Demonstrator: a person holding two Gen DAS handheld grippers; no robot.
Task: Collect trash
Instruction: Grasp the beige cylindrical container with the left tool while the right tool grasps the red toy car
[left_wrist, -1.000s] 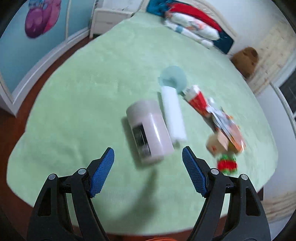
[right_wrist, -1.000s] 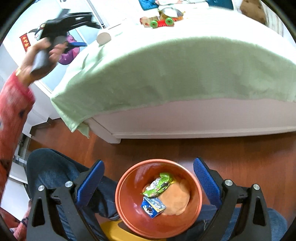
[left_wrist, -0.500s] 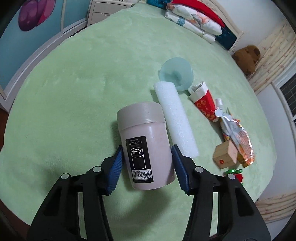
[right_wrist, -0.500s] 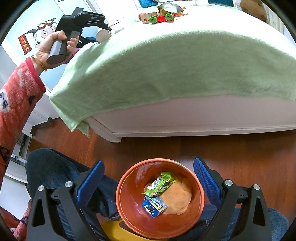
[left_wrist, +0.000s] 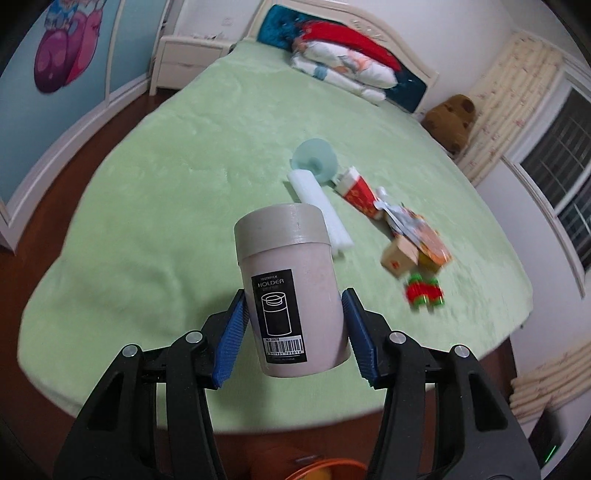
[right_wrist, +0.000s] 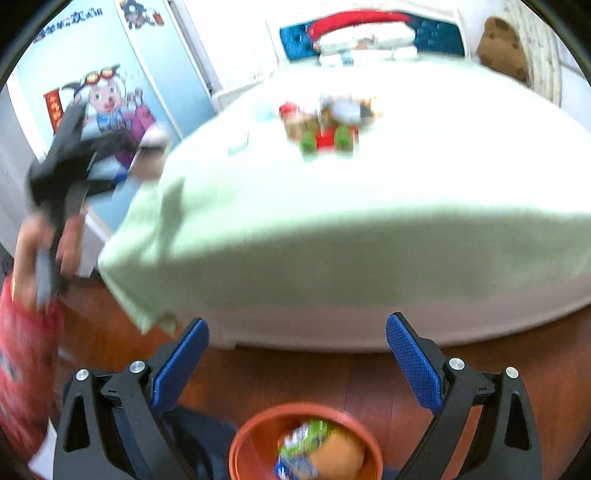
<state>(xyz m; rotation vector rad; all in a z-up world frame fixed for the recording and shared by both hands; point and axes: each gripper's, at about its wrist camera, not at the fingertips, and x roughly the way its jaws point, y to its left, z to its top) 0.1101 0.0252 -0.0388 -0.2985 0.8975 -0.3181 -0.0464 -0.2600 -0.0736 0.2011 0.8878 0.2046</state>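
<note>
My left gripper (left_wrist: 293, 334) is shut on a pale pink toothpick holder can (left_wrist: 291, 288) with a grey lid and black label, held above the green bed (left_wrist: 166, 177). On the bed lie a white foam roll (left_wrist: 321, 212), a teal cup (left_wrist: 316, 164), a red carton (left_wrist: 358, 194), a foil snack bag (left_wrist: 417, 232), a wooden block (left_wrist: 399, 258) and a red-green toy (left_wrist: 424, 290). My right gripper (right_wrist: 297, 363) is open and empty above the orange bowl (right_wrist: 251, 439), which holds wrappers. The left gripper with the can shows blurred in the right wrist view (right_wrist: 85, 158).
Pillows (left_wrist: 347, 70) and a brown plush bear (left_wrist: 450, 118) sit at the head of the bed. A white nightstand (left_wrist: 184, 59) stands at the far left corner. Wooden floor (right_wrist: 332, 376) lies between the bed and the bowl. The orange bowl's rim shows below the left gripper (left_wrist: 325, 470).
My left gripper closed on the can and lifted it off the bed toward me. My right gripper tilted up, so the bowl slid to the bottom of its view.
</note>
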